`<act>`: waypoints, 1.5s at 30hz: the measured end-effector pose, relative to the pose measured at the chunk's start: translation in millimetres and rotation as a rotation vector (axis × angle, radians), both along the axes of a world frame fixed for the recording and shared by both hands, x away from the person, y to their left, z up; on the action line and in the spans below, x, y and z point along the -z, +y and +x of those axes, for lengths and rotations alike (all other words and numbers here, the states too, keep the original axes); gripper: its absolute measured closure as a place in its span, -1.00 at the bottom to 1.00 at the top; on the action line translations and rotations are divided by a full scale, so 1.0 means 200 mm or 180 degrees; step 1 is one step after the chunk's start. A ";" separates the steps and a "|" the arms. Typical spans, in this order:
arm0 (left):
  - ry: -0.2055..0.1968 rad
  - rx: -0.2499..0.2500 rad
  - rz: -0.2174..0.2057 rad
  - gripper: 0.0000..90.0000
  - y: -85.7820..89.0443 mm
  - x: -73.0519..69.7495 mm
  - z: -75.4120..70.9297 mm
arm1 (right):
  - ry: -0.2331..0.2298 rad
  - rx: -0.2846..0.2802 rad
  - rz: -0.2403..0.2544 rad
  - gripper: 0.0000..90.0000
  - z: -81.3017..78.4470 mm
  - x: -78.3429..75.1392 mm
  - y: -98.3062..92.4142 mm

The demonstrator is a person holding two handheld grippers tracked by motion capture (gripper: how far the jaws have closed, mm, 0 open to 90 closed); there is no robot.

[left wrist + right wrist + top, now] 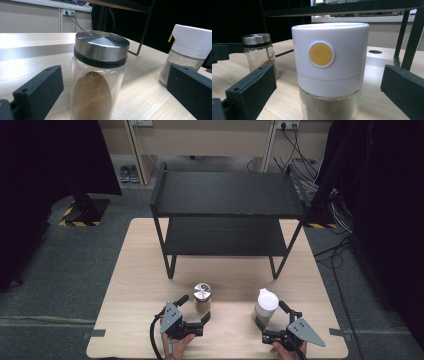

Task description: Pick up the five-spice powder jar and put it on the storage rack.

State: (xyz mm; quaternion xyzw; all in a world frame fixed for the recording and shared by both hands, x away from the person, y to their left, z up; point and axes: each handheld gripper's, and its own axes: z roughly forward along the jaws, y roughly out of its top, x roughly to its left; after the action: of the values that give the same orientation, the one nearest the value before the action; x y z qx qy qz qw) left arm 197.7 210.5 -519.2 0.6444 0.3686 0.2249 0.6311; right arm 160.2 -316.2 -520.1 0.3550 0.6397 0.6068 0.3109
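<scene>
From above, a pale wood-grain table carries a black two-tier shelf. In front of it stand a glass jar with a steel lid and a white-capped jar. The left gripper straddles the first and the right gripper the second, each held from below by a hand.

In the left gripper view, the glass jar, holding brown powder, stands between spread jaws, untouched.

In the right gripper view, the white-capped jar, smooth plastic with a yellow button, stands between jaws likewise spread.
</scene>
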 end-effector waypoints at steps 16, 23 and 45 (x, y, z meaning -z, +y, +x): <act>0.0044 0.0032 0.0140 -0.99 0.00 -0.07 0.09 | 0.0004 0.0000 0.0009 -0.99 0.00 0.00 0.00; 0.0078 0.0074 0.0170 -0.99 0.00 -0.09 0.12 | 0.0010 0.0017 0.0024 -0.99 0.00 0.00 0.00; 0.0302 0.0082 0.0414 -0.98 -0.06 -0.16 0.21 | 0.0016 0.0017 0.0039 -0.99 0.00 0.00 0.00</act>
State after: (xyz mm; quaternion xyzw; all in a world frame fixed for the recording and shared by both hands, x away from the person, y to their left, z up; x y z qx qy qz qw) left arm 240.2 197.5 -488.0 0.6986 0.3743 0.2094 0.5727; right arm 160.2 -316.8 -520.5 0.3600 0.6359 0.6089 0.3087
